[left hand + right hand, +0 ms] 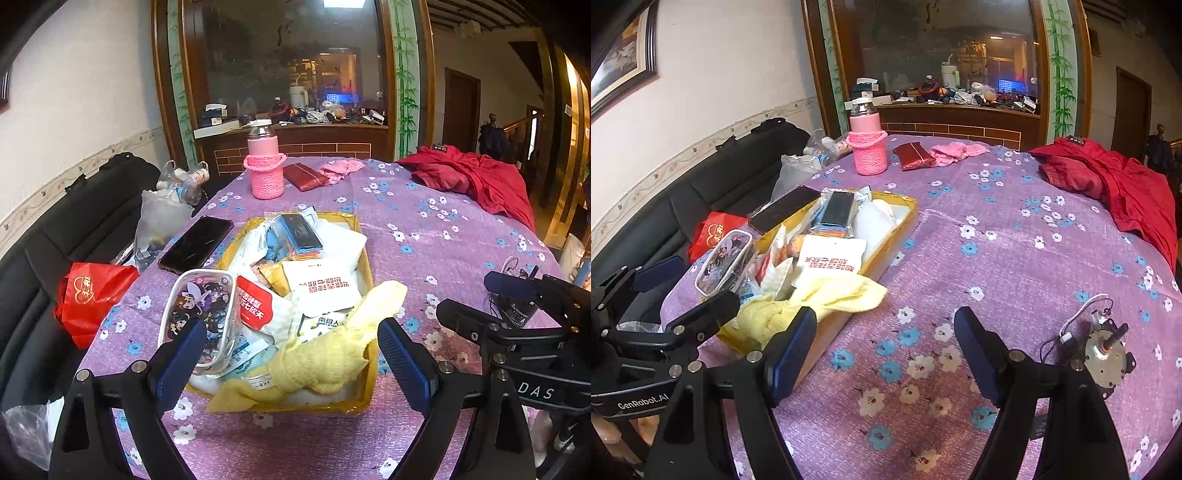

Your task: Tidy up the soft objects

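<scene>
A shallow yellow box (pixel 372 280) on the purple flowered tablecloth holds white packets, a clear cartoon pouch (pixel 199 306) and a yellow towel (pixel 332 354) that hangs over its near rim. My left gripper (pixel 291 354) is open just before that rim, with the towel seen between its fingers but untouched. To the right of the box (pixel 886 243) and the towel (pixel 827 295), my right gripper (pixel 886 354) stands open over bare cloth. A pink cloth (pixel 956 151) and a red jacket (pixel 1115 184) lie at the far side of the table.
A pink bottle in a knitted sleeve (pixel 264 166), a red pouch (pixel 304 176) and a phone (pixel 197 243) lie beyond and left of the box. A small motor with wires (pixel 1104 350) sits by my right finger. A black sofa with a red bag (pixel 92 299) lies left of the table.
</scene>
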`<state>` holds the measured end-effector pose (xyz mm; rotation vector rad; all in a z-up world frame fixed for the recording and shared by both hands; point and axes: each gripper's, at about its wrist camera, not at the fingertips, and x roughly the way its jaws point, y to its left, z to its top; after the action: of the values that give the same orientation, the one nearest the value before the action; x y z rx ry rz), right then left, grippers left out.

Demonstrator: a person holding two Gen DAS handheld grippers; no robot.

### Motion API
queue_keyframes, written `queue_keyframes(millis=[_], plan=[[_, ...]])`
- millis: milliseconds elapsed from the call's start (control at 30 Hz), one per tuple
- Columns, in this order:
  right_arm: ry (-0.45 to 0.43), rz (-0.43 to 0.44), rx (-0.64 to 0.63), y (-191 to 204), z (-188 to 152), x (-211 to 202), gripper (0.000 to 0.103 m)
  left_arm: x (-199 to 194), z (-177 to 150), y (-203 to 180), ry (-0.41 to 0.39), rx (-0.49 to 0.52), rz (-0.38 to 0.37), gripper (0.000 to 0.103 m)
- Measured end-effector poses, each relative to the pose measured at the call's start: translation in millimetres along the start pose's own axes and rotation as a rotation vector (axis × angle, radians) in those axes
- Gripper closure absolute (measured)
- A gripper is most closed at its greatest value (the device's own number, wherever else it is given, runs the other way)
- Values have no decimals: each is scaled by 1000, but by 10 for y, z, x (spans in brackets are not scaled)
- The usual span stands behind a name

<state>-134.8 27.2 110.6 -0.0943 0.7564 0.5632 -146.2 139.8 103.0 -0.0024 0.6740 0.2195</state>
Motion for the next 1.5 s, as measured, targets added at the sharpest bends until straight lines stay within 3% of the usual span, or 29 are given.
queue_keyframes(millis=[500,800,967,1067,1100,1233,1300,1400,1500], plan=[[3,-9,26,-159,-112,-15,26,-47,-5,-160,-27,16,19,7],[-6,-19,23,-173,-171,-56,26,-196,19,-136,-112,-19,64,7],[-30,-20,18,-160,-199,-134,26,-492,1,-116,-283,-47,157,0],[-53,-21,15,-145,-209,-200,26,-793,-31,-110,-440,-83,143,0],[-54,-22,14,-141,-212,-212,26,-832,-14,-116,-452,-92,123,0],[-74,-47,-10,-125,-272,-316,23,-735,158,-199,-356,-67,-32,0],[-86,-67,-24,-133,-318,-366,17,-707,172,-245,-343,-80,-55,0],[-90,-94,-46,-142,-378,-407,17,-632,187,-325,-298,-88,-119,0],[-88,-105,-52,-172,-420,-414,17,-575,164,-464,-267,-66,-108,0]])
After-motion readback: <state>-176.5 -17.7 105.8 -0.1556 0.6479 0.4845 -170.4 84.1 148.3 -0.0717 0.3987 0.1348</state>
